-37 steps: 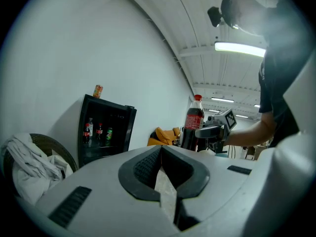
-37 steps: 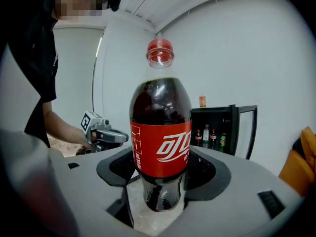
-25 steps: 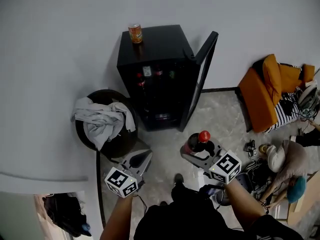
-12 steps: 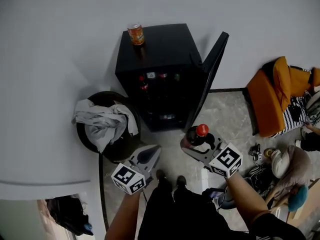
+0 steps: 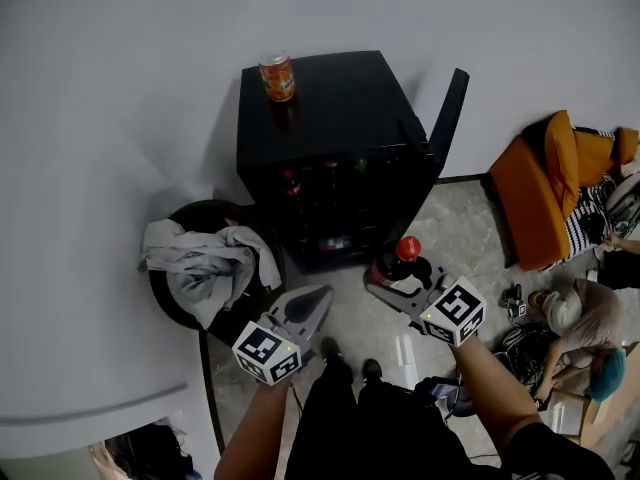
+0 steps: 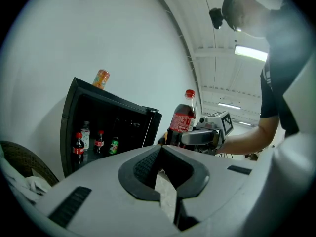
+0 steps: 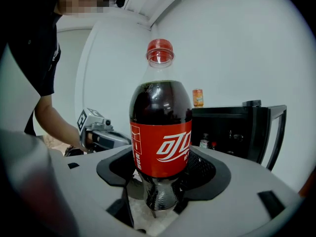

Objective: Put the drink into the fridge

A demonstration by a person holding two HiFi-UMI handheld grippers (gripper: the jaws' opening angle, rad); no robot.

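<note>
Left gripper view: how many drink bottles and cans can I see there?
Cola bottles in the fridge: 2
Clear bottle: 1
Green bottle: 1
Cola bottle held by the right gripper: 1
Can on top: 1
Total: 6

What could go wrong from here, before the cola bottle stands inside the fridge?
The right gripper clamps the tall red-capped plastic cola bottle low, near its base, so it might tilt or slip. The small black fridge already holds small bottles on its shelf; the incoming one could knock them over.
</note>
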